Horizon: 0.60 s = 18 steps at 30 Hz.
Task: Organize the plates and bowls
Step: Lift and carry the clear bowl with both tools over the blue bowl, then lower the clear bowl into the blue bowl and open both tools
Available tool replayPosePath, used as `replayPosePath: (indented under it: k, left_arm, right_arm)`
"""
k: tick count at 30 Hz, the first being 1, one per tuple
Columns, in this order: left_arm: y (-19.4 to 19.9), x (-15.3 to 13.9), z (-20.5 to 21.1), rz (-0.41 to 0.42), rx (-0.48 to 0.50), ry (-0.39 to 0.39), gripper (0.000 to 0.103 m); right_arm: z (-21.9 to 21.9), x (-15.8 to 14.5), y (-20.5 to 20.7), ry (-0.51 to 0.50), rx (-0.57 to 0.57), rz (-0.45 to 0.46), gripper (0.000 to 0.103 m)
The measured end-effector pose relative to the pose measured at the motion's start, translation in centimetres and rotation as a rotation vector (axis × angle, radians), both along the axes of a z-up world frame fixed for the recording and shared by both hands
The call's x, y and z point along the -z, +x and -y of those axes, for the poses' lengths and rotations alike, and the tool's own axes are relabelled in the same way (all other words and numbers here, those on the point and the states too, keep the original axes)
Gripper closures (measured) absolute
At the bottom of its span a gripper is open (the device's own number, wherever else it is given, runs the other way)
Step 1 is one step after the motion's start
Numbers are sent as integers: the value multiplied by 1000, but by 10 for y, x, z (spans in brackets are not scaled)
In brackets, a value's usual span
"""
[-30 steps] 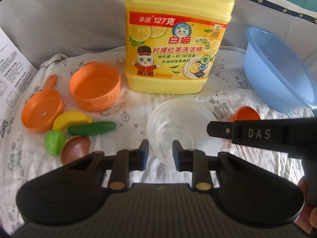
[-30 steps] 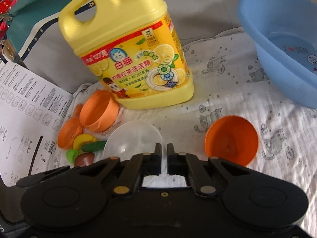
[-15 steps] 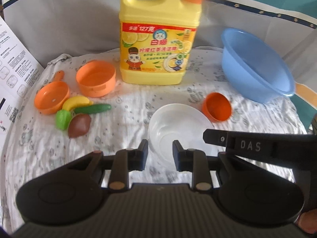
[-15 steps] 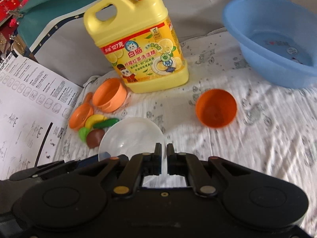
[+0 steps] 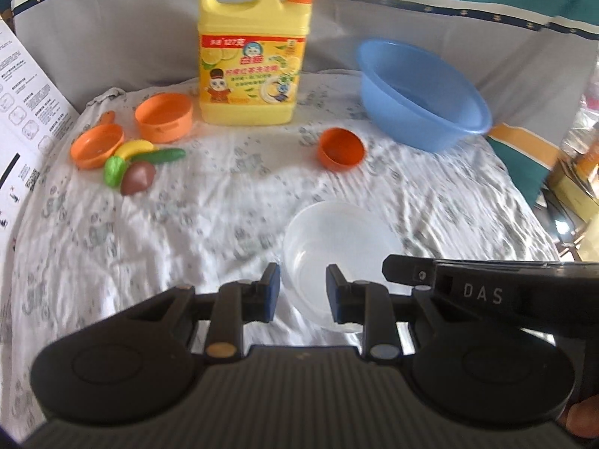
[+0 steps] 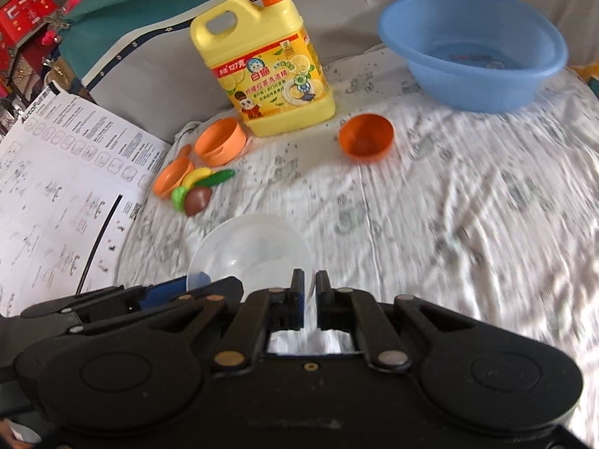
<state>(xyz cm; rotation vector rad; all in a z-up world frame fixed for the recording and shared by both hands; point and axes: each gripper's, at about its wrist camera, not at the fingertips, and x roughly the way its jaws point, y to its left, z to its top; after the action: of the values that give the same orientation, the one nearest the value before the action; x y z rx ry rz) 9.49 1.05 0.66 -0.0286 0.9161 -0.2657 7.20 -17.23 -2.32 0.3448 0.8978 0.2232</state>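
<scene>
A clear plastic bowl (image 6: 254, 252) is held by its near rim in my right gripper (image 6: 309, 288), which is shut on it. The bowl also shows in the left wrist view (image 5: 337, 247). My left gripper (image 5: 302, 292) is open, its fingers either side of the bowl's near left rim, not gripping. A small orange bowl (image 5: 341, 149) lies tilted on the white cloth, also in the right wrist view (image 6: 367, 136). A blue basin (image 5: 419, 89) stands at the back right (image 6: 471, 45). An orange toy pot (image 5: 164, 116) and an orange toy pan (image 5: 96, 146) sit at the back left.
A yellow detergent jug (image 5: 251, 60) stands at the back centre (image 6: 269, 71). Toy fruit and vegetables (image 5: 138, 164) lie beside the pan. A printed sheet (image 6: 56, 194) stands at the left edge. The right gripper's side (image 5: 486, 292) crosses the left wrist view.
Both grippers have pulled back and up from the jug, the right one carrying the clear bowl toward the near side of the cloth. The orange bowl and the other items stay put.
</scene>
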Motion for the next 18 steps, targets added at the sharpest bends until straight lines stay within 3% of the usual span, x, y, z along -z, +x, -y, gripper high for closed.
replayPosePath:
  k: [9,18]
  left_arm:
    - [-60,-7,12,9,50,-5,75]
    - [-95,9,27,-33,91,17,74]
  right_arm:
    - [17,1,-68,-2,-3,-6,96]
    - [29,8,-109,-3,16,-13,96]
